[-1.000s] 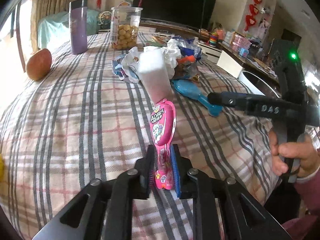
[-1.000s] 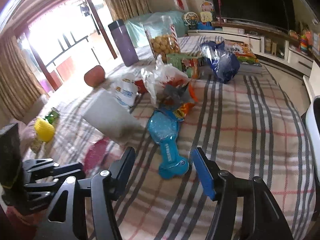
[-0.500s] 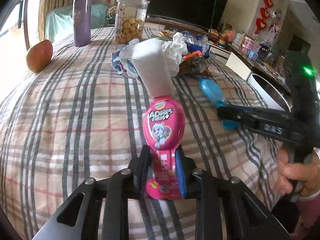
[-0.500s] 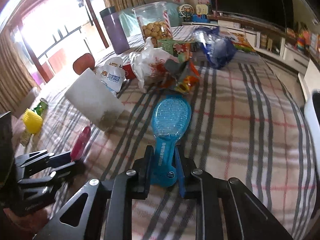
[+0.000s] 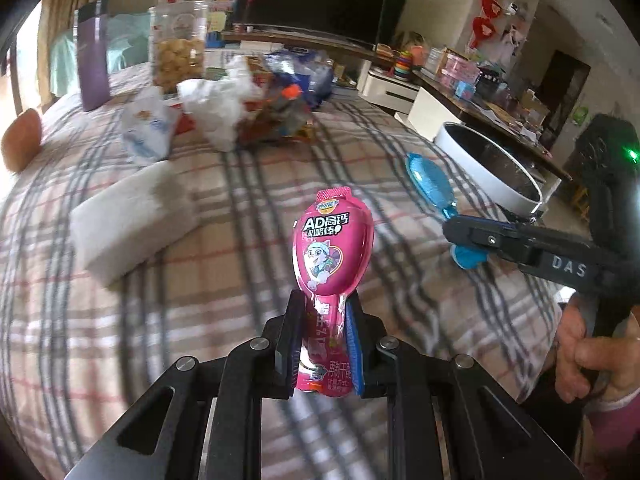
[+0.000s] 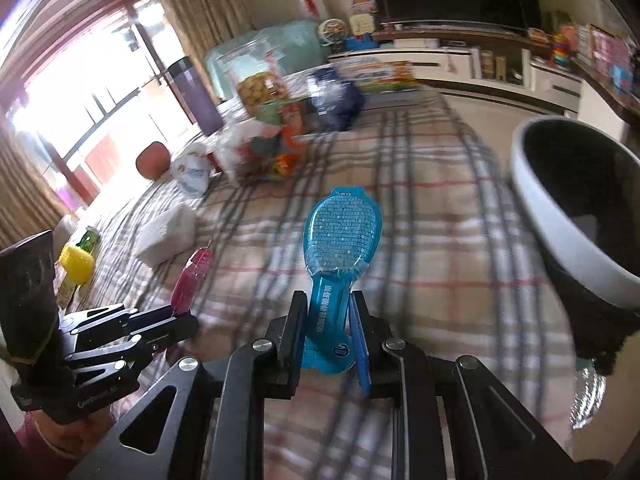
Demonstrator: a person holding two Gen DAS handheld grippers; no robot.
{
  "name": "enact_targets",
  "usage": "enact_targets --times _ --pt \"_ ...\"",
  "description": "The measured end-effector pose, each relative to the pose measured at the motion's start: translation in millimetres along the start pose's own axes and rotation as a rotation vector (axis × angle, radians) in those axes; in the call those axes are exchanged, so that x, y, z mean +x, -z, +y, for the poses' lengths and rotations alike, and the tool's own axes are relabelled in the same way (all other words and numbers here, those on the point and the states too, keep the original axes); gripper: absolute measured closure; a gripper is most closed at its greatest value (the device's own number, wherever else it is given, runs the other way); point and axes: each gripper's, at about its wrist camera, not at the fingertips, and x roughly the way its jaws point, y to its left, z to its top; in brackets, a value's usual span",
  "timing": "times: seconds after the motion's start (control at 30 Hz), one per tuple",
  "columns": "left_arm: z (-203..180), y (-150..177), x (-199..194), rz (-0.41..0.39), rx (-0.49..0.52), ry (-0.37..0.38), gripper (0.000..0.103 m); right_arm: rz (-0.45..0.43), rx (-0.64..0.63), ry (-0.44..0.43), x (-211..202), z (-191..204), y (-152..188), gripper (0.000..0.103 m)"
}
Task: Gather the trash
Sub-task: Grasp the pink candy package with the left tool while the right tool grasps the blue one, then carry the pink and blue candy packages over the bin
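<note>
My left gripper (image 5: 322,344) is shut on a pink snack wrapper (image 5: 332,248) and holds it up above the plaid tablecloth. My right gripper (image 6: 325,340) is shut on a blue spoon-shaped wrapper (image 6: 340,236), also lifted off the table; this wrapper (image 5: 428,180) shows at the right of the left wrist view. A white bin with a black liner (image 6: 576,208) stands off the table's right edge, and shows in the left wrist view (image 5: 488,168). A pile of crumpled bags and wrappers (image 5: 256,112) lies further back on the table.
A white foam block (image 5: 128,220) lies left of centre. A purple flask (image 5: 94,56), a jar of snacks (image 5: 178,44) and a reddish fruit (image 5: 20,140) stand at the back left. A yellow object (image 6: 76,260) sits near the table's left edge.
Both grippers have lifted their wrappers off the table and swung right toward the white bin. The right gripper closed on the blue wrapper within the last second.
</note>
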Motion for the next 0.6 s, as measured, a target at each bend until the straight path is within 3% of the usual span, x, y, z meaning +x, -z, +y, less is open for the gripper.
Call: enact_targets --times 0.6 --pt "-78.3 -49.1 51.5 0.007 0.105 0.053 0.085 -0.095 0.116 0.095 -61.2 -80.3 -1.5 0.082"
